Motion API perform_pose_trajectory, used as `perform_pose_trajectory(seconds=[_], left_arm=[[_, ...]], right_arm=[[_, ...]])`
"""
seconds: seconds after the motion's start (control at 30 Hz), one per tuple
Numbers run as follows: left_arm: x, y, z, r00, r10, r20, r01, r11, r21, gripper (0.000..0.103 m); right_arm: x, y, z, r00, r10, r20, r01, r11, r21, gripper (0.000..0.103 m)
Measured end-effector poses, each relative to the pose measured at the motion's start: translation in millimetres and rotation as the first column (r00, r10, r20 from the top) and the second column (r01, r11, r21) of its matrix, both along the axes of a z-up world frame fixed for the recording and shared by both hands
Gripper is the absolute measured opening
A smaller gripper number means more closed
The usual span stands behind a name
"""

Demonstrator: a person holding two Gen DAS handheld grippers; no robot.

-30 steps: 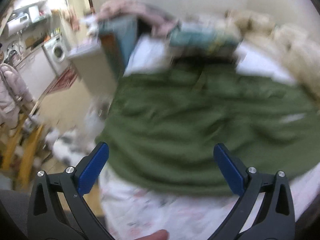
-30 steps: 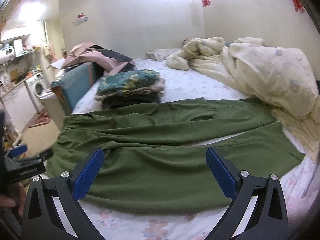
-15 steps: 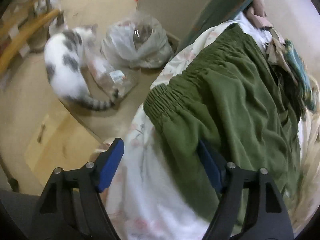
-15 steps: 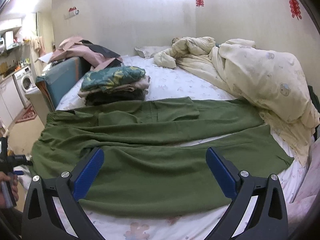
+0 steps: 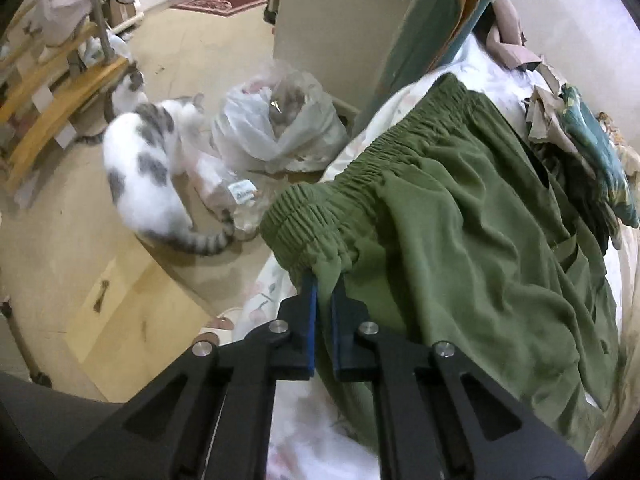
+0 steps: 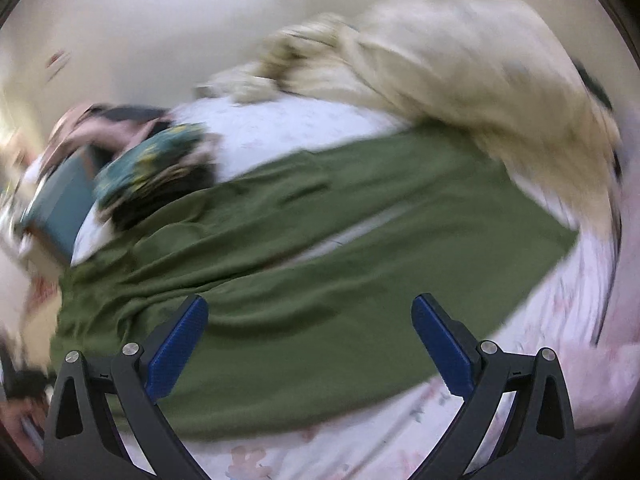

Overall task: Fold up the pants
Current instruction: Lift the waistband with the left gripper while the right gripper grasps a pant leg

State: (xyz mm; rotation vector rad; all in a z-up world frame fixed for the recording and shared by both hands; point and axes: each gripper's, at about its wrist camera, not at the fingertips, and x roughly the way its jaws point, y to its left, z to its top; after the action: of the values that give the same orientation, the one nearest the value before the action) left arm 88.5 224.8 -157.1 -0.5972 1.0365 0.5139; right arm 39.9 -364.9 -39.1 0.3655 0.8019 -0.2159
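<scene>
Green pants [image 5: 472,240] lie spread on a bed with a floral sheet [image 5: 316,432], waistband at the bed's edge. My left gripper [image 5: 324,284] is shut on the near corner of the gathered waistband [image 5: 304,216]. In the blurred right wrist view the pants [image 6: 320,280] stretch across the bed, both legs side by side. My right gripper [image 6: 308,320] is open and empty above the near leg, close to the bed's front edge.
A white and grey cat [image 5: 144,176] and a plastic bag [image 5: 276,124] are on the floor beside the bed. A stack of folded clothes [image 5: 592,152] sits behind the pants. A cream duvet [image 6: 460,80] is piled at the far right. A teal panel [image 5: 436,28] stands at the bed's corner.
My left gripper has closed on the waistband corner. My right gripper has swung and tilted, blurring its view, and stays open.
</scene>
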Motion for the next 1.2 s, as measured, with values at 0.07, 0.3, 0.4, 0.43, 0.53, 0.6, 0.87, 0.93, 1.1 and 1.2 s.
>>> perform_pose_trajectory(seconds=[0.07, 0.3, 0.4, 0.43, 0.53, 0.6, 0.87, 0.93, 1.1, 1.2], left_arm=[[-3.6, -0.1, 8.7, 1.000, 0.002, 0.007, -0.002, 1.000, 0.010, 0.002], [-8.5, -4.2, 28.8, 1.000, 0.011, 0.014, -0.012, 0.997, 0.071, 0.001], [-3.9, -8.9, 37.0, 1.000, -0.011, 0.025, 0.008, 0.994, 0.112, 0.001], [-3.5, -9.8, 37.6, 1.000, -0.012, 0.026, 0.009, 0.993, 0.116, 0.001], [-3.7, -9.2, 38.4, 1.000, -0.018, 0.024, 0.015, 0.992, 0.128, 0.001], [-7.1, -8.1, 39.2, 1.000, -0.017, 0.020, 0.014, 0.993, 0.121, 0.001], [-14.6, -10.1, 71.8, 0.993, -0.027, 0.119, 0.014, 0.994, 0.105, 0.001], [-13.6, -9.5, 72.4, 0.992, -0.026, 0.121, 0.013, 0.994, 0.109, 0.001], [-9.7, 2.4, 70.8, 0.990, 0.018, 0.136, -0.031, 0.995, 0.099, 0.000], [-7.1, 4.8, 82.4, 0.986, 0.016, 0.167, -0.030, 0.996, 0.083, 0.000]], right_arm=[[3.1, -35.8, -8.0, 0.993, -0.105, -0.050, 0.108, 0.993, 0.048, 0.102], [5.8, -192.1, -62.9, 0.825, -0.472, -0.310, 0.516, 0.853, 0.075, 0.074], [1.2, -224.4, -82.8, 0.768, -0.530, -0.359, 0.587, 0.807, 0.064, 0.067], [-3.0, -232.6, -87.6, 0.748, -0.553, -0.367, 0.611, 0.790, 0.055, 0.067], [-5.0, -245.1, -106.2, 0.718, -0.544, -0.434, 0.624, 0.780, 0.054, 0.033], [-6.9, -243.5, -102.0, 0.721, -0.557, -0.413, 0.631, 0.773, 0.060, 0.014], [-21.6, -212.6, -27.0, 0.779, -0.608, -0.150, 0.622, 0.779, 0.073, 0.000], [-17.4, -205.3, -11.9, 0.792, -0.604, -0.090, 0.609, 0.791, 0.049, 0.000], [-25.4, -207.8, 9.5, 0.806, -0.583, 0.098, 0.558, 0.805, 0.204, 0.000], [-11.5, -204.8, 15.2, 0.827, -0.552, 0.107, 0.530, 0.828, 0.182, 0.000]])
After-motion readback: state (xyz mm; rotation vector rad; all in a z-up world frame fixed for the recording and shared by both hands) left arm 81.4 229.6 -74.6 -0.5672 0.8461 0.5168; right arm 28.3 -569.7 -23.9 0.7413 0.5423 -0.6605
